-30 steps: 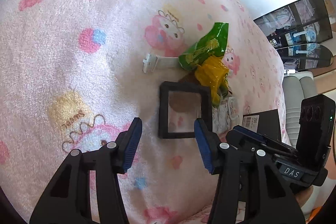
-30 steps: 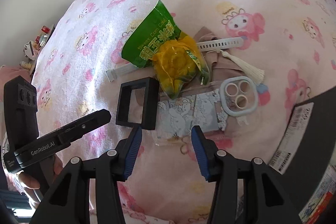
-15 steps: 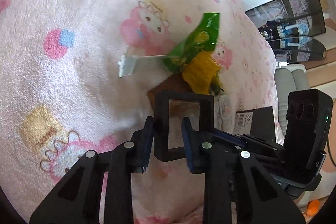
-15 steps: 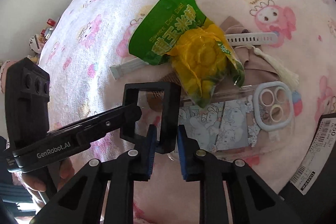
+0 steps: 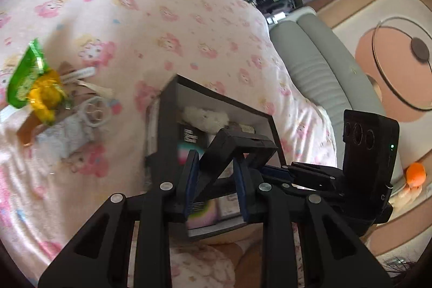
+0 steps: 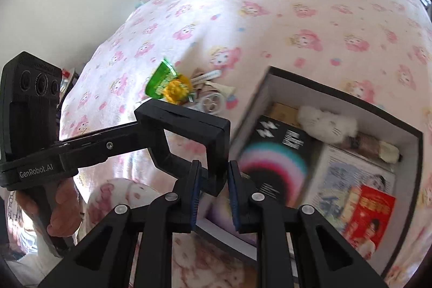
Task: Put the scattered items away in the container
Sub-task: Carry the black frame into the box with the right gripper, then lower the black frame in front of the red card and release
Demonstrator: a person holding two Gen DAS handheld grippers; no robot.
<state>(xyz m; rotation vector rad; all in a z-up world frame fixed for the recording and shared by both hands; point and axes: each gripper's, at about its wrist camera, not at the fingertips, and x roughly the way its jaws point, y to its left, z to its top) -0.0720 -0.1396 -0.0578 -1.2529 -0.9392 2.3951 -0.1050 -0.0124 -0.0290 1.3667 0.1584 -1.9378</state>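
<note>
A black square frame (image 6: 189, 120) hangs in the air, tilted, above the near-left corner of a dark open box (image 6: 351, 99). My right gripper (image 6: 213, 177) is shut on the frame's right side. My left gripper (image 5: 216, 169) is shut on its other side (image 5: 237, 142). On the pink blanket to the left lie a green packet (image 5: 25, 74), a yellow packet (image 5: 46, 96), a white strap (image 5: 78, 73) and a pale phone case (image 5: 94, 112). The box (image 5: 167, 120) holds a white plush (image 6: 326, 123), a dark rainbow booklet (image 6: 272, 153) and a red packet (image 6: 370, 212).
A person's hand (image 6: 62, 209) grips the left tool's handle. A grey padded seat (image 5: 310, 58) stands beyond the bed's right edge, with an orange toy (image 5: 415, 174) on the floor. Pink cartoon bedding stretches behind the pile and the box.
Both grippers went from open around the frame on the blanket to shut on it. They lifted it and carried it right, over the box.
</note>
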